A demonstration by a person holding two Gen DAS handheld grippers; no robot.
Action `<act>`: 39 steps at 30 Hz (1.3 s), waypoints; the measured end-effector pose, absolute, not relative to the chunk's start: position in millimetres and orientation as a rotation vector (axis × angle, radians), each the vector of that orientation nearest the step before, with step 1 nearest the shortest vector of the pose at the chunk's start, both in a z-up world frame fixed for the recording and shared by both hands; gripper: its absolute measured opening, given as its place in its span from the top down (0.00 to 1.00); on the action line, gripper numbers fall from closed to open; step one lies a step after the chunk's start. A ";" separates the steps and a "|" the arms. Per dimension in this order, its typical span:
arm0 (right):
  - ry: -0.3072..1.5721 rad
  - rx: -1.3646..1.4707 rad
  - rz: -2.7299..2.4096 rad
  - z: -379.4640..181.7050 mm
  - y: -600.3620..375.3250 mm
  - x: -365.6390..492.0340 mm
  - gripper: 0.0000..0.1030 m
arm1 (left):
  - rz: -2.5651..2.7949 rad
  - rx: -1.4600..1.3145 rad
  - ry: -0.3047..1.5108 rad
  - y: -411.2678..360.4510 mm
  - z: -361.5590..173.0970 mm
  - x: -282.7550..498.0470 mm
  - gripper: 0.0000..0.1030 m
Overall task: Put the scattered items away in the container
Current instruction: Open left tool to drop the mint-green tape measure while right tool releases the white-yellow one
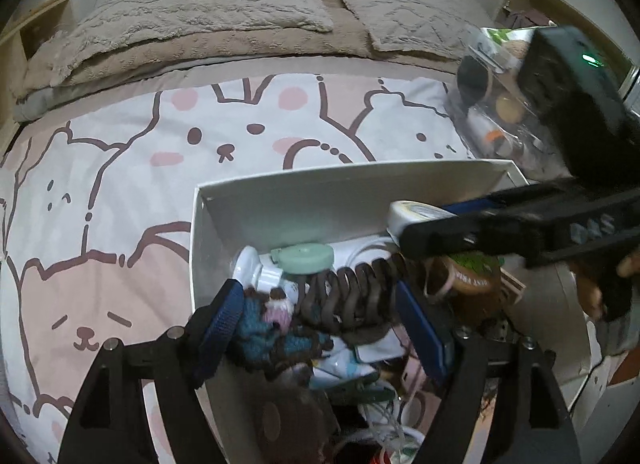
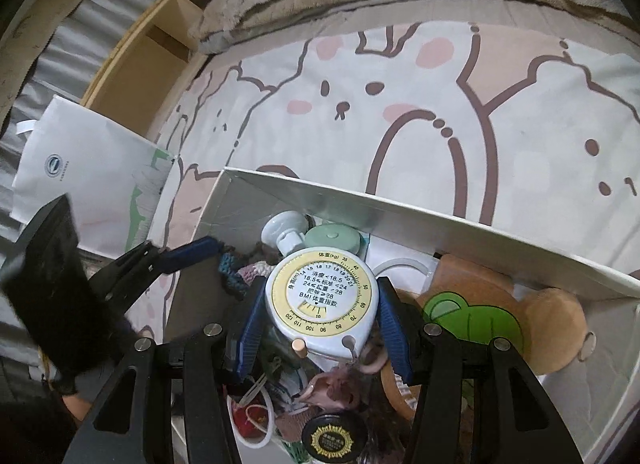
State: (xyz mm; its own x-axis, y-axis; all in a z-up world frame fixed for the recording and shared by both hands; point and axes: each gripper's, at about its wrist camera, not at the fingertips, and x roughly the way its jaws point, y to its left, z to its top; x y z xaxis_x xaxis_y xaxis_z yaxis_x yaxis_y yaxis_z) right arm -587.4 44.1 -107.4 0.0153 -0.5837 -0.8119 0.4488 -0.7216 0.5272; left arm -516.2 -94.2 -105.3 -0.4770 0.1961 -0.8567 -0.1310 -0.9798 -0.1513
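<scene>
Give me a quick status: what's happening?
Right gripper clamps BMI tape measure over white box. Left gripper open above brown hair claw. Nothing blocking.

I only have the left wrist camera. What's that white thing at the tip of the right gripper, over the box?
Observer: A white teardrop-shaped plastic tape measure with a yellow dial ring. The right gripper is clamped on its sides.
Operator: What lies nearer the camera than it in the box?
Observer: A round black tin with a gold emblem, among the clutter in the white cardboard box.
Operator: Anything off the bed?
Observer: A white paper bag stands beside the bed's edge.
</scene>
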 end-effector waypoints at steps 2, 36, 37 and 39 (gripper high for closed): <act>-0.132 1.584 -1.800 -111.6 41.4 -591.1 0.48 | 2.535 -1.485 -0.103 -94.4 -105.5 -513.0 0.24; -0.095 1.423 -1.966 -75.1 58.4 -560.6 0.00 | 2.594 -1.382 -0.168 -93.2 -90.2 -491.4 0.01; -0.094 1.413 -1.979 -73.2 61.7 -557.0 0.00 | 2.600 -1.375 -0.168 -92.4 -88.9 -490.2 0.01; -0.089 1.399 -1.994 -70.1 65.0 -552.1 0.00 | 2.608 -1.360 -0.169 -90.7 -86.1 -486.7 0.00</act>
